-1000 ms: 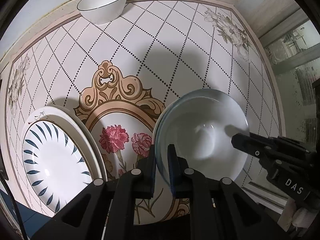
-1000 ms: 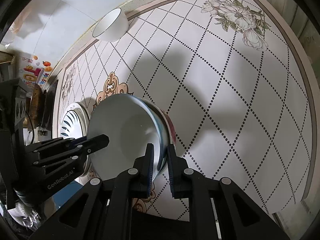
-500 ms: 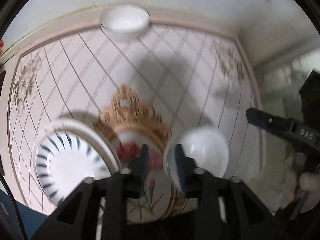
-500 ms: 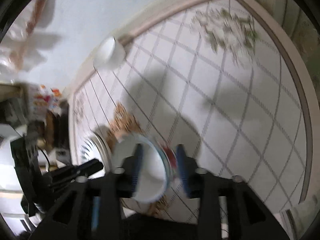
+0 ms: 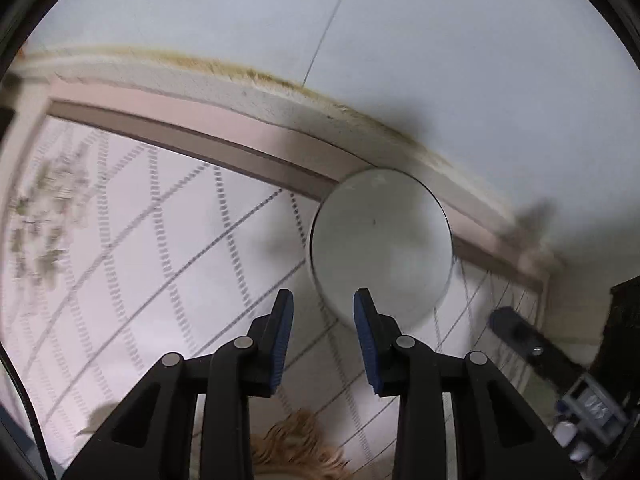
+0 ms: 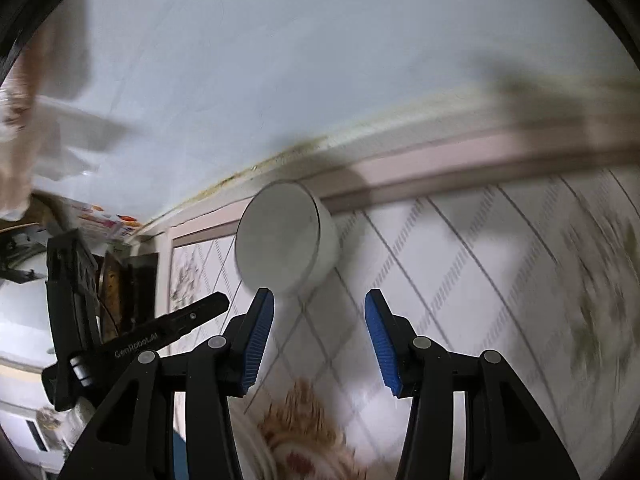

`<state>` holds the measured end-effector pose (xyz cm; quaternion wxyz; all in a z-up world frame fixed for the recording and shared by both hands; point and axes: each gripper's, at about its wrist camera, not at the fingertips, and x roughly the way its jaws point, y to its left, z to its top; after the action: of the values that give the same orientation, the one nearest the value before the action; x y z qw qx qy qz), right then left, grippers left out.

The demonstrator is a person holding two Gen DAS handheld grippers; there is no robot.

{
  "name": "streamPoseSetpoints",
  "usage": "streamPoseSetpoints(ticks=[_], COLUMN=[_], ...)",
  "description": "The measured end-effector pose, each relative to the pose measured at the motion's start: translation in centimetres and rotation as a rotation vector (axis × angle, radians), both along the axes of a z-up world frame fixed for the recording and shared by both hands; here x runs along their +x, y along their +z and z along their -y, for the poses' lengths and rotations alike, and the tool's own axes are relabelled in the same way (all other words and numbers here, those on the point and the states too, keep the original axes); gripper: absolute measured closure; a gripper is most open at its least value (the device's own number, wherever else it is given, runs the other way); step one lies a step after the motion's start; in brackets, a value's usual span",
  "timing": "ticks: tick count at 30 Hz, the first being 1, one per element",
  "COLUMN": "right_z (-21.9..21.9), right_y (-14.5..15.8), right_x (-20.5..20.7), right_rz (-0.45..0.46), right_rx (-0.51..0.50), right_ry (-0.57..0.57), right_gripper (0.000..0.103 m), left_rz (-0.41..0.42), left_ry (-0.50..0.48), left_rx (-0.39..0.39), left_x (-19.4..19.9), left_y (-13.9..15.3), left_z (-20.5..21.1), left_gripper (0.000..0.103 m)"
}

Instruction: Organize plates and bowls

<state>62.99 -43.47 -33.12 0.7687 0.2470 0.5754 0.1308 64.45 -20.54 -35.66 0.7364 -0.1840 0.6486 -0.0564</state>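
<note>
A pale wall (image 5: 400,40) is filling the upper half of both wrist views, and below it the patterned tabletop (image 5: 140,240) is spreading out, white with dotted diamond lines, a pink and brown border, and blurred flower prints toward the corners (motion blur is smearing much of the pattern). An ornate tan motif (image 6: 304,420) is showing at the bottom edge of the right wrist view, just below the gripper fingers.

The white bowl (image 5: 380,244) is sitting on the tabletop at its far edge, right against the border strip by the wall, with its open mouth facing the cameras; in the right wrist view the same bowl (image 6: 286,240) is appearing just ahead of the left-hand finger.

The left gripper (image 5: 323,340) is hovering with its blue-padded fingers spread apart, holding nothing, the bowl lying just beyond its right-hand finger. The right gripper (image 6: 319,340) is likewise gaping wide and holding nothing, with the bowl ahead and slightly left.
</note>
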Motion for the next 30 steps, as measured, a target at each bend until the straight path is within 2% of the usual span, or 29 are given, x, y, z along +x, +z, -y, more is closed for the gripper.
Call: streamPoseSetpoints(ticks=[3,5,6,7,8,10,21,30], right_z=[-1.4,-2.4,-2.7,-3.0,-3.3,-3.4,-3.3,-2.0], right_y=[-2.4,-3.8,-4.3,-4.9,-5.3,-5.8,-5.2,-0.8], right_x=[3.2,4.2,4.5,4.9,5.1,5.2,3.8,-0.9], right_rz=[-0.034,-0.050,-0.058,-0.064,-0.068,-0.065,-0.041,0.013], right_rx=[-0.007,-0.017,-0.029,-0.038,-0.042,-0.063,-0.087,-0.070], right_ry=[0.037,0.062,0.070,0.076,0.082,0.083,0.071,0.066], right_gripper=[0.052,0.053,0.056,0.069,0.078,0.082,0.084,0.084], left_rz=[-0.055,-0.043,-0.036,-0.032,-0.025,-0.008,0.055,0.112], left_ry=[0.041,0.035,0.026,0.014,0.004,-0.012,-0.074,-0.134], left_rx=[-0.065,-0.046,-0.027,0.006,0.035,0.063,0.142,0.134], left_x=[1.5,1.9,2.0,2.1,2.2,2.0,1.0,-3.4], left_y=[-2.5,-3.0,-3.1,-3.1,-3.1,-2.9,-0.9,3.7], left_z=[-0.4,-0.1,0.1,0.3,0.5,0.6,1.8,2.2], left_gripper=[0.075,0.076,0.082,0.088,0.089,0.092,0.093,0.093])
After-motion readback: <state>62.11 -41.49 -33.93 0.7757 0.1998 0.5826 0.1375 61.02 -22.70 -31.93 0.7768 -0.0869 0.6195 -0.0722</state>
